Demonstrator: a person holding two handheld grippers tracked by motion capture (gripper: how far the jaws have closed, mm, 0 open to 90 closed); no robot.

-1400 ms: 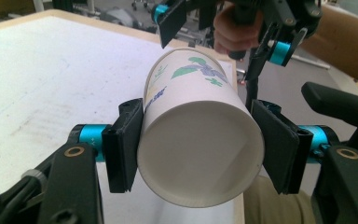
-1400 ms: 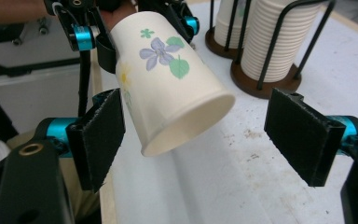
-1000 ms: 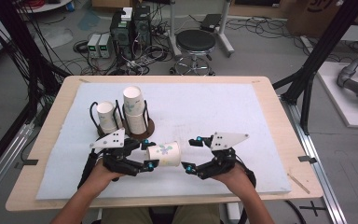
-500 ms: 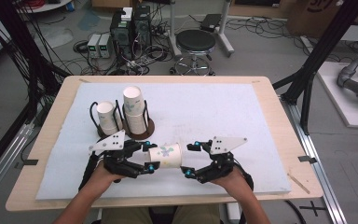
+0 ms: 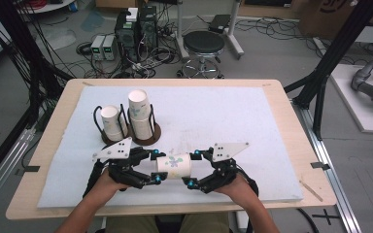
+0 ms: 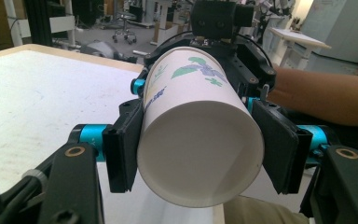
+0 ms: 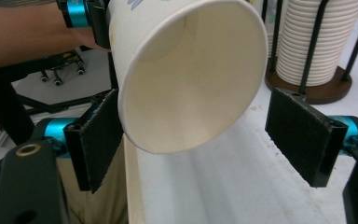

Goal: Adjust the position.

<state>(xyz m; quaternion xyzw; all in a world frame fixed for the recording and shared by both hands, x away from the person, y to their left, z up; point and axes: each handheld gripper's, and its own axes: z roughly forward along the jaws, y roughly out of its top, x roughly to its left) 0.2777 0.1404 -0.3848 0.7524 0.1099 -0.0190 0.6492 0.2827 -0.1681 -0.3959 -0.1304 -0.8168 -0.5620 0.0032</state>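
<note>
High view, left to right: two wire-framed cup holders stand on the white foam mat toward its left. The shorter stack of paper cups sits beside the taller stack of paper cups, whose holder has a round wooden base. Just in front of them, the left gripper is clenched on the bottom end of a paper cup printed with green leaves and a purple flower; the cup lies level above the mat, between the two tools. In the left gripper view both black pads press against the cup's sides. At the cup's open rim is the right gripper: its jaws have just been opening, and in the right gripper view the pads stand spread on either side of the rim, the right one clearly apart from it.
</note>
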